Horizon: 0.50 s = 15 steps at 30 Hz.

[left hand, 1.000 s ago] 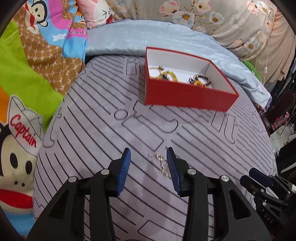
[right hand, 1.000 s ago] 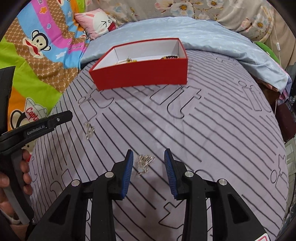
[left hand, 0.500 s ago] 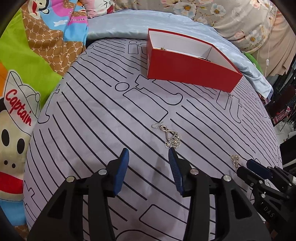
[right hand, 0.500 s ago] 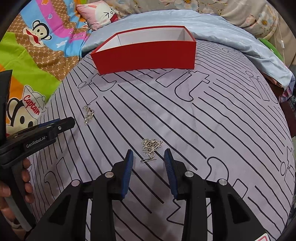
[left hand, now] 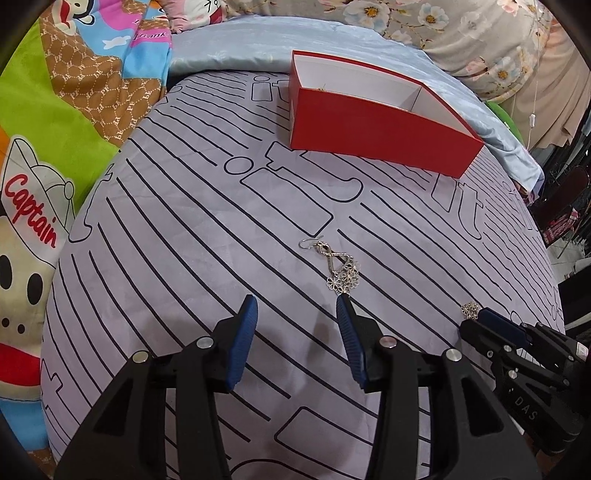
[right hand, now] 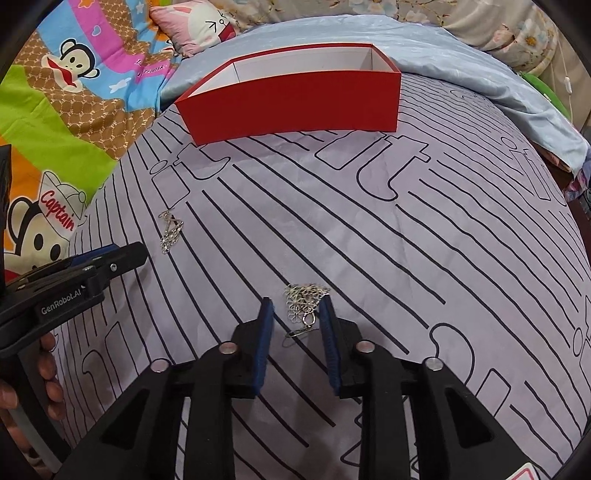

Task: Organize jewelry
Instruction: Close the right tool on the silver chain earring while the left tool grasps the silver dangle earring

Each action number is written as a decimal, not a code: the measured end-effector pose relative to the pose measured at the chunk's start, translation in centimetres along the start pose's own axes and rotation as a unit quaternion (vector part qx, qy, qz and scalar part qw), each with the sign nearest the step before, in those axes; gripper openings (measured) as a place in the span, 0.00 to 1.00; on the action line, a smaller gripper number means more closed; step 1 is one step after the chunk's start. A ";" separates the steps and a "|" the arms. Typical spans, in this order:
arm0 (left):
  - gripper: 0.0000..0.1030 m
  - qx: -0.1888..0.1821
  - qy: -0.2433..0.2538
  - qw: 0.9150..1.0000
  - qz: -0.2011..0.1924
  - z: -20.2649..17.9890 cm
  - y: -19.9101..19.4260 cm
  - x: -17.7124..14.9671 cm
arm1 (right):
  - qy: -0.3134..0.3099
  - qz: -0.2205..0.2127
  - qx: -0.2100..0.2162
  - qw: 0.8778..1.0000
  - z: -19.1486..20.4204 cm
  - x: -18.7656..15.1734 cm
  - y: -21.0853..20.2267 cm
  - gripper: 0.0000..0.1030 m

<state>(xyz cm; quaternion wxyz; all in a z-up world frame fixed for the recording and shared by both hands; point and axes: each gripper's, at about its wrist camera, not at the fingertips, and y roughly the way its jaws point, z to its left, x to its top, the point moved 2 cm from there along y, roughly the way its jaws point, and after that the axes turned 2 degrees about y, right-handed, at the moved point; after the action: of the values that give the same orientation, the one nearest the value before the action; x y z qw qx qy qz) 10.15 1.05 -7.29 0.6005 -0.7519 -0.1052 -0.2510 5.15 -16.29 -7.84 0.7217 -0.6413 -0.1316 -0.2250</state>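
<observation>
Two silver flower earrings lie on the lilac striped cloth. One earring (left hand: pixel 338 267) lies just ahead of my open left gripper (left hand: pixel 297 302), near its right fingertip; it also shows in the right wrist view (right hand: pixel 170 230). The other earring (right hand: pixel 304 301) lies between the fingertips of my open right gripper (right hand: pixel 295 304), which is narrowed around it without gripping; it shows in the left wrist view (left hand: pixel 471 309) too. The red box (left hand: pixel 376 122) with white inside stands at the far side, also in the right wrist view (right hand: pixel 291 103). Its contents are mostly hidden.
A cartoon monkey blanket (left hand: pixel 55 147) lies to the left. A light blue sheet (right hand: pixel 424 44) and floral pillows (left hand: pixel 461 33) lie behind the box. The cloth drops off at the right edge (left hand: pixel 546 258).
Both grippers dropped lower and closer to the cloth. The left earring now lies ahead of the left fingertips. The right gripper has come around its earring and narrowed.
</observation>
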 end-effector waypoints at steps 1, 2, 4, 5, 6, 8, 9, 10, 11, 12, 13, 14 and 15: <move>0.41 -0.002 -0.003 1.000 0.001 0.0 0.1 0.0 | 0.000 -0.001 -0.002 1.000 0.0 0.1 0.1 0.14; 0.41 -0.004 -0.003 1.000 0.001 0.0 0.1 0.1 | 0.000 -0.001 -0.003 1.000 -0.1 0.1 0.1 0.14; 0.41 -0.006 -0.003 1.000 0.002 -0.1 0.3 0.2 | 0.003 -0.002 0.000 1.000 -0.2 0.2 0.1 0.13; 0.41 -0.007 -0.003 1.000 0.001 -0.2 0.3 0.3 | 0.003 -0.003 0.001 1.000 -0.2 0.2 0.1 0.13; 0.41 -0.009 -0.003 1.000 0.001 -0.3 0.4 0.4 | 0.002 -0.002 0.001 1.000 -0.3 0.2 0.1 0.13; 0.41 -0.014 -0.003 1.000 0.002 -0.5 0.6 0.7 | 0.004 -0.003 0.003 1.000 -0.3 0.3 0.0 0.12; 0.41 -0.016 -0.003 1.000 0.004 -0.7 0.8 0.8 | 0.006 -0.004 0.004 1.000 -0.4 0.4 -0.1 0.11; 0.41 -0.019 -0.003 1.000 0.004 -0.8 0.9 1.0 | 0.007 -0.005 0.004 1.000 -0.6 0.4 -0.2 0.07; 0.41 -0.023 -0.003 1.000 0.005 -1.0 1.1 1.1 | 0.009 -0.006 0.006 1.000 -0.7 0.5 -0.4 0.02; 0.41 -0.024 -0.002 1.000 0.006 -1.2 1.3 1.3 | 0.011 -0.006 0.007 1.000 -0.8 0.6 -0.5 0.02; 0.41 -0.027 -0.001 1.000 0.005 -1.4 1.5 1.5 | 0.012 -0.006 0.007 1.000 -0.9 0.6 -0.6 0.02; 0.41 -0.029 0.000 1.000 0.004 -1.7 1.7 1.6 | 0.012 -0.005 0.006 1.000 -1.0 0.7 -0.5 0.02; 0.41 -0.026 0.002 1.000 0.003 -1.9 1.9 1.7 | 0.012 -0.003 0.005 1.000 -1.1 0.6 -0.5 0.01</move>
<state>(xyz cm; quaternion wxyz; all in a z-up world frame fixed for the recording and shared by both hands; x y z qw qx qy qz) 12.02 -1.51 -7.79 0.5820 -0.7669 -0.0947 -0.2534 5.36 -17.49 -7.27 0.7259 -0.6342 -0.1264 -0.2343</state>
